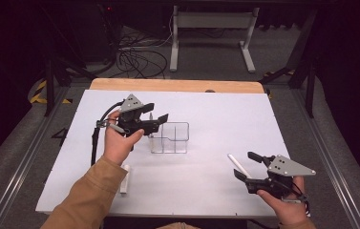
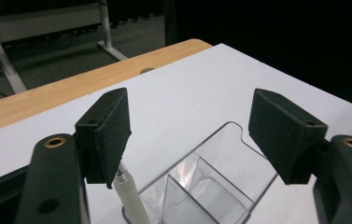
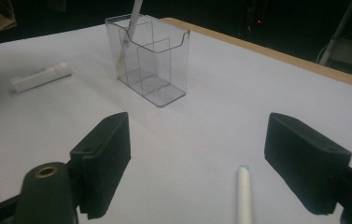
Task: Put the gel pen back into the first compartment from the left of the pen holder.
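— Left tool [image 1: 154,120] stands wide above the clear holder [image 1: 169,138]; its pen [image 2: 129,196] stands inside.

— Right tool [image 1: 249,166], wide too, should straddle the white pen [image 1: 238,165] right of the holder squarely.

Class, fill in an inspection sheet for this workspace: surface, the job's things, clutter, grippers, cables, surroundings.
Surface: white tabletop with a wooden far edge strip.
Job's things: clear plastic compartment holder standing upright; one white pen leaning inside it; a second white pen lying flat ahead of the right gripper; a third white pen lying by the left forearm.
Clutter: nothing seen.
Grippers: left gripper open above the holder, no pad pressing the pen; right gripper open, holding nothing.
Cables: black cable trailing from the left gripper; tangled cables on the floor.
Surroundings: white metal frame, dark room.
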Tool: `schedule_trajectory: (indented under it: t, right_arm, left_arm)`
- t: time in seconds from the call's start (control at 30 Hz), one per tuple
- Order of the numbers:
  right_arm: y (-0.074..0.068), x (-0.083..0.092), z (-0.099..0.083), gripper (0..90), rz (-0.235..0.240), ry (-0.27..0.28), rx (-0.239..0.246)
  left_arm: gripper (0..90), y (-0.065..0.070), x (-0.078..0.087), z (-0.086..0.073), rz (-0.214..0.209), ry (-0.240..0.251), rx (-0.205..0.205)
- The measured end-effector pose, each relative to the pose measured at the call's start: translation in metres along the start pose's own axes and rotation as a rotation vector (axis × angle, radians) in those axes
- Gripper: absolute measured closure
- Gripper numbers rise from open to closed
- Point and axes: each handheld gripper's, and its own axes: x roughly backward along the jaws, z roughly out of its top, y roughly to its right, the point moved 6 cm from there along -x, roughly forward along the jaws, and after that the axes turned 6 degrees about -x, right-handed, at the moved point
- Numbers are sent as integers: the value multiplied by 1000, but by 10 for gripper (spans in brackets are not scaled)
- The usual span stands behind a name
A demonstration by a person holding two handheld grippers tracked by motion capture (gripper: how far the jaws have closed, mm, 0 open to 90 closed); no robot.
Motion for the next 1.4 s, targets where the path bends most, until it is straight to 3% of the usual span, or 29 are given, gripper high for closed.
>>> schedule_trajectory:
  t: [0.23,0.53,0.8,1.23,1.4]
  right_arm:
    - [1,0,2,232,-10,1,1]
    - [4,1,5,220,-25,2,4]
    - [4,2,9,217,-26,6,4]
    - [10,1,9,195,-38,4,-9]
    - [8,-3,9,257,-31,-8,-12]
  left_arm:
    - [182,8,29,-3,4,23,-35]
    - [159,10,60,-17,31,13,-48]
    - [143,13,75,-24,39,3,-61]
    - [142,11,95,-36,70,6,-44]
    - [141,12,101,-40,66,-7,-42]
